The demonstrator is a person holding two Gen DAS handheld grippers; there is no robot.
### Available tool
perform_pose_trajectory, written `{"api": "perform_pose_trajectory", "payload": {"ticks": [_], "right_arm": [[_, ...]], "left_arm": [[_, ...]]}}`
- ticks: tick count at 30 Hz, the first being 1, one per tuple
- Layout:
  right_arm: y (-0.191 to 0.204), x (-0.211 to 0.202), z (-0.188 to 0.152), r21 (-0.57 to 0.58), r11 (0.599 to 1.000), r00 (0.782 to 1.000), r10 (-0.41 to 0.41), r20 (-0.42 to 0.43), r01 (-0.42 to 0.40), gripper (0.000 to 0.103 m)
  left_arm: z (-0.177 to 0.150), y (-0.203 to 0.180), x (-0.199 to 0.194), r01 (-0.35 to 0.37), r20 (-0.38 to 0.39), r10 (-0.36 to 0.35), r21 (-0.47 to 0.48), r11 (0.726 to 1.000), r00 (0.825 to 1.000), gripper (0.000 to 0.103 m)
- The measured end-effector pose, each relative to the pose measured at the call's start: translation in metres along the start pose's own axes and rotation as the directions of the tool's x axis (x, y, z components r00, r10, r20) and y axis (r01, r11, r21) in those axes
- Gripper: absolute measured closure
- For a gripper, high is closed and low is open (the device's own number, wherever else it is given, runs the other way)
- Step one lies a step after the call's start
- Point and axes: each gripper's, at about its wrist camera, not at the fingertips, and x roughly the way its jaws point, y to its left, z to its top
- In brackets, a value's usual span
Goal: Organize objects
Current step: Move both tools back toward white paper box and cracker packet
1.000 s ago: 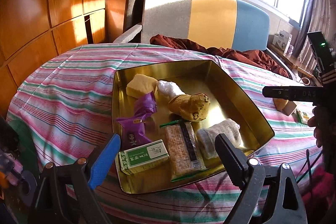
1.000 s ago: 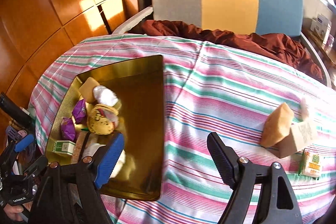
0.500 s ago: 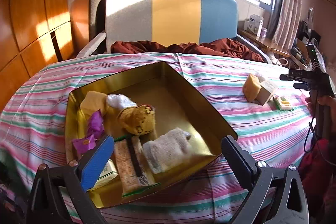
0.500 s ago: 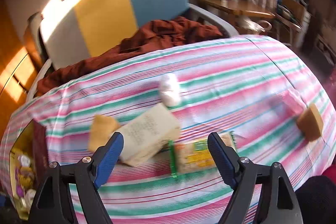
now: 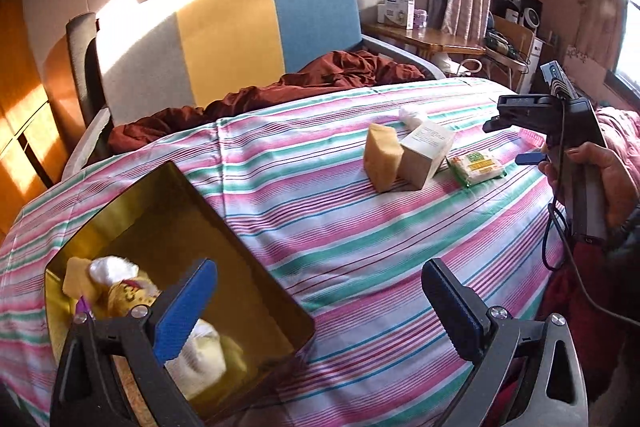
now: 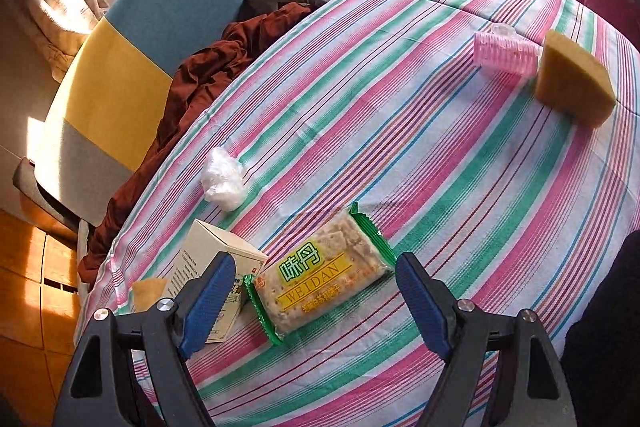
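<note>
A gold tray (image 5: 240, 267) sits at the lower left of the striped table and holds several items, among them a yellow toy (image 5: 128, 293) and a white wad. My left gripper (image 5: 320, 307) hangs open and empty over the tray's right edge. On the cloth beyond lie a yellow sponge (image 5: 382, 157), a white box (image 5: 426, 153) and a green cracker packet (image 5: 476, 167). My right gripper (image 6: 316, 303) is open just above the cracker packet (image 6: 320, 275). The packet lies between the fingers, and the pads do not touch it. The white box (image 6: 208, 275) is beside the left finger.
A white plastic wad (image 6: 222, 179), a pink roller (image 6: 506, 53) and a second sponge (image 6: 574, 79) lie farther out on the cloth. A hand (image 5: 600, 179) holds the right gripper (image 5: 510, 143) at the table's right edge. A striped chair (image 5: 224, 27) with a brown cloth stands behind.
The left gripper swung right, off the tray's contents and toward the loose items, and its jaws widened. The right gripper rolled and moved from the tray side to the cracker packet.
</note>
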Motion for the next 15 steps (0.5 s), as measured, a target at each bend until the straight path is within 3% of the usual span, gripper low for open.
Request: {"api": "perform_pose_trajectory", "payload": {"ticks": [4, 7, 12, 15], "right_arm": [[0.002, 0.003, -0.001, 0.000, 1.000, 1.000, 0.024, -0.019, -0.024, 0.019], [0.001, -0.001, -0.001, 0.011, 0.999, 0.999, 0.043, -0.007, -0.042, 0.019], [-0.006, -0.006, 0.002, 0.053, 0.996, 0.998, 0.066, 0.015, -0.067, 0.019], [-0.011, -0.009, 0.004, 0.084, 0.993, 0.996, 0.081, 0.027, -0.083, 0.019]], "left_arm": [[0.020, -0.013, 0.020, 0.038, -0.021, -0.038, -0.007, 0.999, 0.999, 0.000], [0.034, -0.024, 0.031, 0.028, -0.018, -0.028, 0.010, 1.000, 0.999, 0.000], [0.061, -0.054, 0.048, 0.062, 0.006, -0.063, 0.127, 0.990, 0.998, 0.000], [0.075, -0.073, 0.061, 0.124, 0.008, -0.128, 0.190, 0.974, 0.992, 0.000]]}}
